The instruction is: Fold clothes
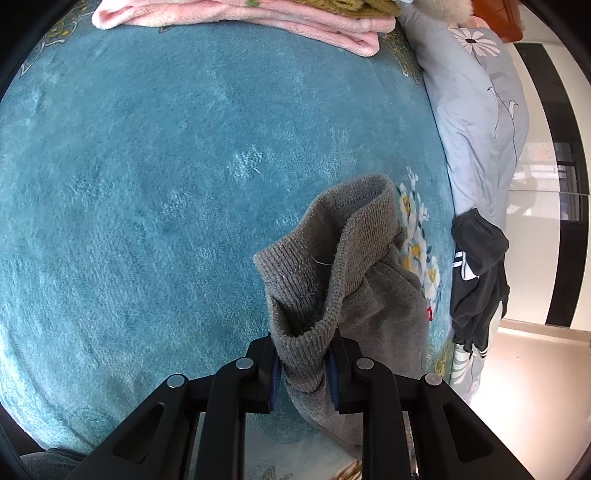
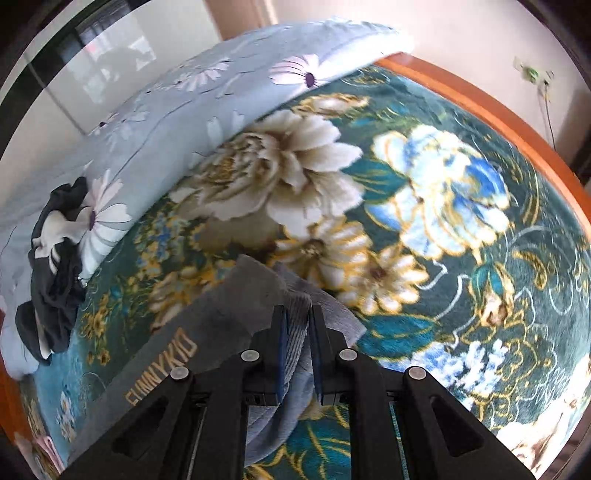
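Both tools clamp grey garment (image 2: 207,325) — gold print partly legible, "…NNYKID".

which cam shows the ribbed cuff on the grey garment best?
Left wrist. The ribbed cuff stands open just beyond the left gripper, which is shut on it, knit and stitching sharp. Right wrist shows only a ribbed strip pinched in the right gripper, partly hidden, slightly blurred.

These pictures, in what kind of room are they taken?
Most likely a bedroom: a teal floral blanket covers a bed with a wooden frame, a grey flowered quilt lies alongside, and folded clothes are stacked there.
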`<act>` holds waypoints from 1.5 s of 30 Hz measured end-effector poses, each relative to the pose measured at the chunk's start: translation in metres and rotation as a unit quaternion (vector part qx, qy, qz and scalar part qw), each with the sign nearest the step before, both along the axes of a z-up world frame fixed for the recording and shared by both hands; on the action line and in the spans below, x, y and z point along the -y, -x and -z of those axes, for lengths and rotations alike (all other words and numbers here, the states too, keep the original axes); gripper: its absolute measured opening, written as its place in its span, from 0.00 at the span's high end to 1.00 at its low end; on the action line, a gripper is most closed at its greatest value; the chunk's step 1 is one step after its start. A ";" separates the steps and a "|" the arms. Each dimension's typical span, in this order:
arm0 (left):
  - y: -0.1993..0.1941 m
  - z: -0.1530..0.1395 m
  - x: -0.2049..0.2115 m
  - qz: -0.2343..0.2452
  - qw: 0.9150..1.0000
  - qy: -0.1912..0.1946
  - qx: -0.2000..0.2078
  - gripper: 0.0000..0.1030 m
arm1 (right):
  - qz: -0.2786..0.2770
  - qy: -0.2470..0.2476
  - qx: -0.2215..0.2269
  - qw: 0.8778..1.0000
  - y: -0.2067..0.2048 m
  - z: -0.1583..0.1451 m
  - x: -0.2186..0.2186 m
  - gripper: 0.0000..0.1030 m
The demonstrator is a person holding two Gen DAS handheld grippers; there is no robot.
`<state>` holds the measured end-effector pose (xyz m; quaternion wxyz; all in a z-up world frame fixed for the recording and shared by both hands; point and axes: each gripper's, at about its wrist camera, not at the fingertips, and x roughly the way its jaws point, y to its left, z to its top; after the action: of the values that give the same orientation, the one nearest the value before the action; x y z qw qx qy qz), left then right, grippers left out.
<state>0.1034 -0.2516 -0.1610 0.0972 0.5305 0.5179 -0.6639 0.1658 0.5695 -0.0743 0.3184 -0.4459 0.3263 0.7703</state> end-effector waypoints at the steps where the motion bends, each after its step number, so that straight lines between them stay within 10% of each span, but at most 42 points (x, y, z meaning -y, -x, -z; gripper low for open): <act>1: -0.002 0.001 0.001 -0.004 1.000 -0.003 -0.001 0.77 | 0.013 0.009 0.001 1.000 -0.007 0.006 -0.005 0.88; 9: -0.005 -0.002 0.003 -0.016 1.000 -0.013 -0.011 0.74 | 0.010 0.028 -0.021 0.999 -0.010 0.006 -0.012 0.88; 17: -0.018 -0.020 0.014 -0.058 0.996 -0.016 -0.066 0.52 | 0.005 0.093 -0.035 0.995 -0.017 0.028 -0.012 0.64; 25: -0.030 -0.044 0.022 -0.081 0.991 0.044 -0.094 0.52 | 0.027 0.108 -0.040 0.993 -0.009 0.039 -0.014 0.72; 27: -0.029 -0.048 0.019 -0.068 0.991 0.051 -0.103 0.52 | 0.018 0.098 -0.015 0.995 -0.006 0.040 -0.012 0.95; 36: -0.009 -0.062 -0.028 0.057 0.988 0.065 -0.131 0.52 | 0.002 0.071 0.009 0.997 -0.012 0.036 -0.011 0.95; 42: 0.005 -0.057 -0.081 0.158 0.978 0.041 -0.126 0.52 | -0.061 -0.024 -0.033 0.997 0.008 -0.023 0.041 0.69; 45: 0.011 -0.051 -0.106 0.193 0.974 0.036 -0.115 0.52 | -0.237 0.034 -0.066 0.969 0.027 -0.028 0.127 0.61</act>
<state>0.0923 -0.1457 -0.1101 -0.0740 0.5368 0.3891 -0.7450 0.1389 0.4425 -0.0467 0.0897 -0.4692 0.2577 0.8399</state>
